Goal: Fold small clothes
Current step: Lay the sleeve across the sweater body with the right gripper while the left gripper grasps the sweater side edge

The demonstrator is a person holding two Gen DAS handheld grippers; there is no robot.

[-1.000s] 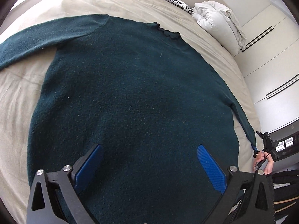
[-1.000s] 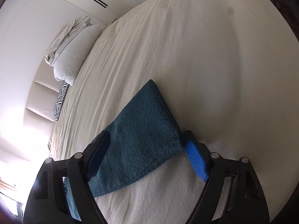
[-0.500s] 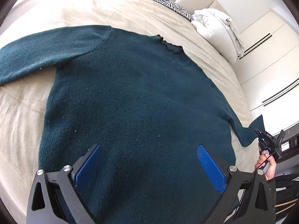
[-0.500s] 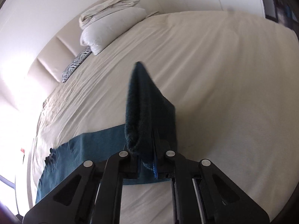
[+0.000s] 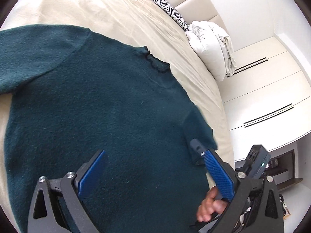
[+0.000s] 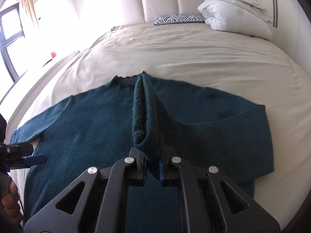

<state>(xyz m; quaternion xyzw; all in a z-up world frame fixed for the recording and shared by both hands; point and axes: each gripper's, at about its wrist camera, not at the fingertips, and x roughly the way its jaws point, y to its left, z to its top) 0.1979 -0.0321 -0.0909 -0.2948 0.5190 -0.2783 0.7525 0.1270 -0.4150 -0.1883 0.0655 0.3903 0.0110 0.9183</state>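
Legibly, nothing is showing: no brand, label or writing is readable on any surface in either view.

Left to right: the left gripper (image 5: 153,174) is hovering over the lower body of the dark teal, fuzzy knit sweater (image 5: 93,116), its blue-padded jaws standing wide apart and holding nothing. From the right wrist view the same tool is appearing at the far left edge, beside the sweater's outstretched left sleeve (image 6: 38,120).

The sweater is lying flat, front or back up cannot be told, on the beige bedsheet (image 6: 194,54). Its small ruffled neckline (image 5: 158,65) is pointing toward the padded cream headboard (image 6: 159,2). The knit is looking thick and slightly pilled.

The right gripper (image 6: 152,170) is pinching the cuff end of the right sleeve (image 6: 144,112), jaws nearly closed on the doubled fabric, and is holding it raised above the sweater's chest, so the sleeve is arcing back over the body from the right shoulder.

Versus half a second earlier: the right gripper was clamping the cuff out over bare sheet beside the garment; now it is carrying it across the torso. A second ago its jaws were open around the flat cuff.

Beyond: a zebra-print cushion (image 6: 178,18) and a white pillow with folded linen (image 6: 235,11) are sitting at the headboard.
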